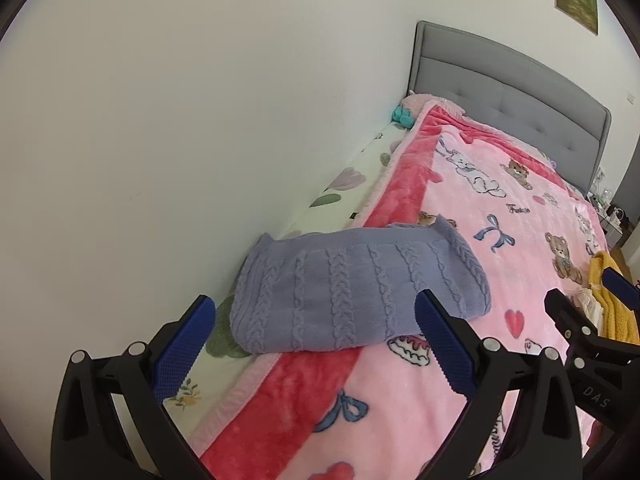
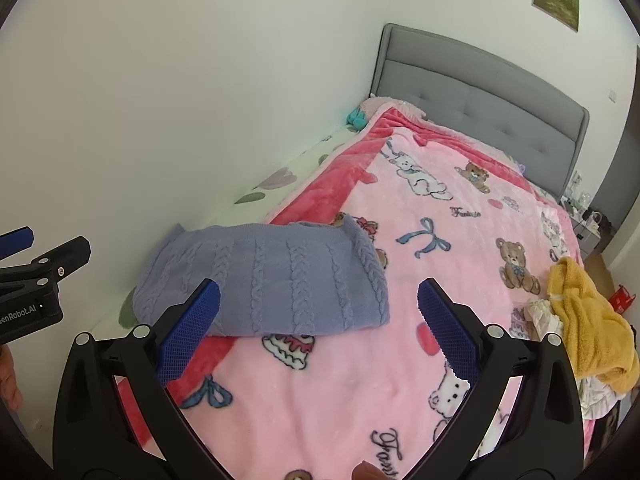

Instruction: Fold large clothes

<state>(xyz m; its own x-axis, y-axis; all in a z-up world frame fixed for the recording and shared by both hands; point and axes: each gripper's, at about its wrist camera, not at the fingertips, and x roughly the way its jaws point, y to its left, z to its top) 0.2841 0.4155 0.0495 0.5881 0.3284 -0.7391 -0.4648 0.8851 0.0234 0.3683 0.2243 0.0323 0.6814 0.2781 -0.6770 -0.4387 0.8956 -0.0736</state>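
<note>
A lavender cable-knit sweater [image 1: 352,292] [image 2: 272,280] lies folded into a flat rectangle on the left side of the pink cartoon blanket [image 1: 520,240] [image 2: 440,248], close to the wall. My left gripper [image 1: 316,320] hovers just in front of the sweater, open, with nothing between its blue pads. My right gripper [image 2: 320,308] is also open and empty, held a little nearer and to the right of the sweater. Each gripper shows at the edge of the other's view.
A pile of yellow and white clothes [image 2: 584,320] [image 1: 612,300] lies at the bed's right edge. A grey headboard [image 2: 480,92] stands at the far end, with a pink plush [image 2: 384,104] beside it. The white wall [image 1: 160,120] runs along the bed's left side.
</note>
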